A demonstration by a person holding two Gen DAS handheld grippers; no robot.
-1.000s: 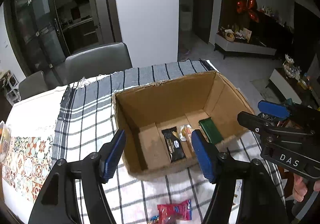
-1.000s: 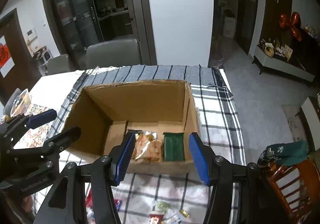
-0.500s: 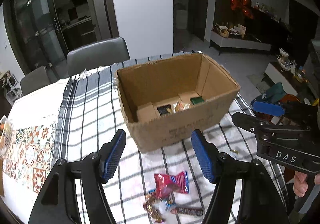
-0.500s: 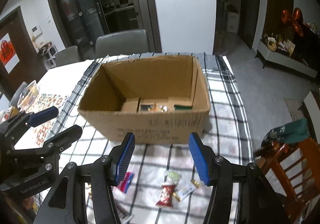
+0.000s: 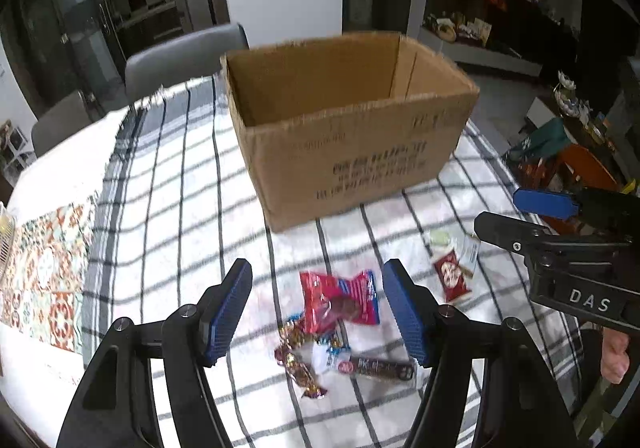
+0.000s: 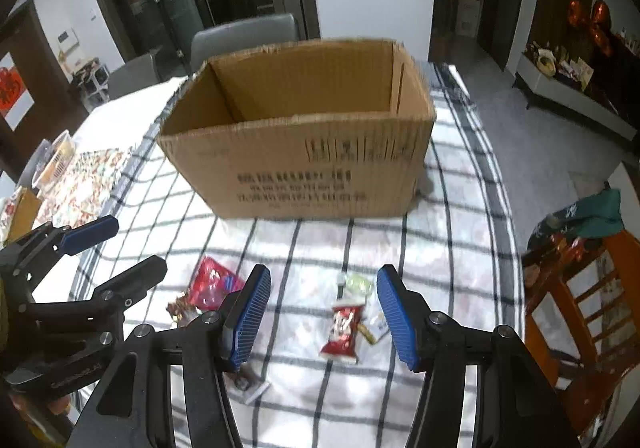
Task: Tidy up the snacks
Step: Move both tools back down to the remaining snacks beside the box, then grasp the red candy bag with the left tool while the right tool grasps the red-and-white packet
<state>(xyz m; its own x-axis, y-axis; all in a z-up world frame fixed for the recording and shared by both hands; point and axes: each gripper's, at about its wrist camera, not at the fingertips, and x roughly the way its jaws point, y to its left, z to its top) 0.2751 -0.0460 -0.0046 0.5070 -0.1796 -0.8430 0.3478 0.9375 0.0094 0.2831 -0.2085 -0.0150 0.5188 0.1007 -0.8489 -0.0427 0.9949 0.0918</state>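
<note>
On the far left of the table a patterned tile mat (image 5: 44,260) lies beside the checked cloth (image 5: 168,200) that covers most of the tabletop. Two grey chairs (image 5: 180,60) stand behind the table at about ten o'clock from the box.

The left gripper (image 5: 316,308) hangs over the near part of the cloth, its blue pads parted about halfway with nothing between them and nothing in its grip. Just beyond its tips, at twelve o'clock, lies a red snack packet (image 5: 340,300); at six o'clock from that packet sit a few foil-wrapped candies (image 5: 298,360) and a dark snack bar (image 5: 376,366), close together on the cloth.

The open cardboard box (image 5: 348,128) stands upright on the cloth at twelve o'clock from the left gripper, well apart from the loose snacks, its printed side facing the cameras. Its floor is hidden from both views.

To the right, the right gripper (image 6: 320,312) also points down at the cloth, its pads parted about halfway and gripping nothing. Between and just past its tips lies a small red wrapper (image 6: 344,330), with a pale green sweet (image 6: 356,282) at its twelve o'clock and a white sachet (image 6: 380,324) touching its right edge. None of these touches the pads.

At three o'clock, off the table, a wooden chair (image 6: 580,308) carries a green cloth bundle (image 6: 592,216).
</note>
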